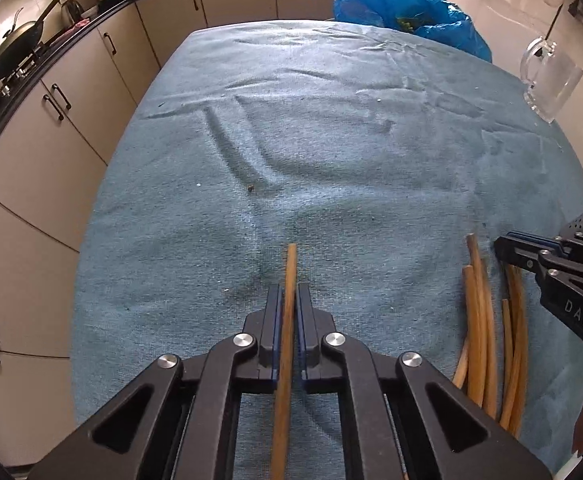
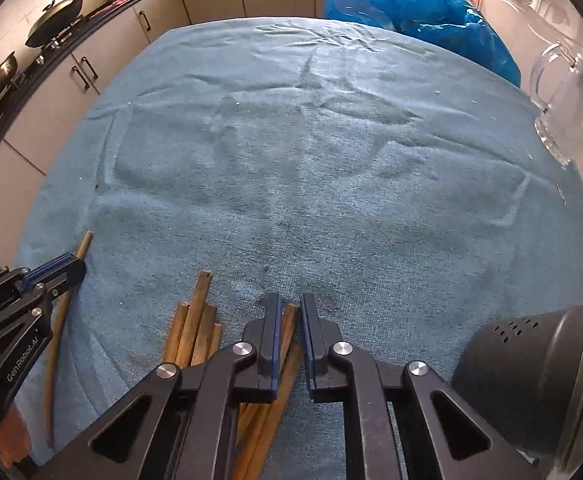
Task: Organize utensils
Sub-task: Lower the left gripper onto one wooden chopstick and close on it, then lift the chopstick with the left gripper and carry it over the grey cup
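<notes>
Lying on blue towel (image 1: pixel 331 140), long tan wooden chopsticks (image 1: pixel 479 328), slightly bowed.

Left gripper (image 1: pixel 290 296) clamped shut on a single chopstick (image 1: pixel 287 320), tip poking out past the fingers over the blue towel (image 1: pixel 311 140). Rest of the chopsticks (image 1: pixel 487 340) lying loose in a bunch off to the right. Right gripper (image 1: pixel 501 246) coming in from the right edge, tips right at that bunch, looked shut. Glass mug (image 1: pixel 549 80) parked at the far right, blue plastic bag (image 1: pixel 407 4) at the back. Wok (image 1: pixel 15 46) on the counter, far left.
</notes>
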`<act>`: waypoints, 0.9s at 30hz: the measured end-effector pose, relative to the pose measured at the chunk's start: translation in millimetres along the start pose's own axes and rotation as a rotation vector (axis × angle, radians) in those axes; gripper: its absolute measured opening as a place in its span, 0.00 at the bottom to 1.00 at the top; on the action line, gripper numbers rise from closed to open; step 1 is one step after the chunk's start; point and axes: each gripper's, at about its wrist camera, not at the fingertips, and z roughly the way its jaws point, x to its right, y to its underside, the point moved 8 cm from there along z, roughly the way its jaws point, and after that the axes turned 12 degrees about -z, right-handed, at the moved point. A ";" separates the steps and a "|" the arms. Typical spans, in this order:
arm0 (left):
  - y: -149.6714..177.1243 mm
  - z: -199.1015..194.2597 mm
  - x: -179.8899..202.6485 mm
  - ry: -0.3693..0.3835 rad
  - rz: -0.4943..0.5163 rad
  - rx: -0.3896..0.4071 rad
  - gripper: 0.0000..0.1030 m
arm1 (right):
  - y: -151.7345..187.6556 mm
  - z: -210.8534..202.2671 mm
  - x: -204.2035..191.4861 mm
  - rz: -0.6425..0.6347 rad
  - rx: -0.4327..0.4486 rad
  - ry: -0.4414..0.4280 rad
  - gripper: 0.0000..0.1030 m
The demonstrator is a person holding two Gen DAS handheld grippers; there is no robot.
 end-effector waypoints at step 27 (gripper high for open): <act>27.2 -204.7 5.1 0.174 -0.066 0.439 0.05 | 50.2 -235.6 -36.9 -0.038 0.720 -0.008 0.08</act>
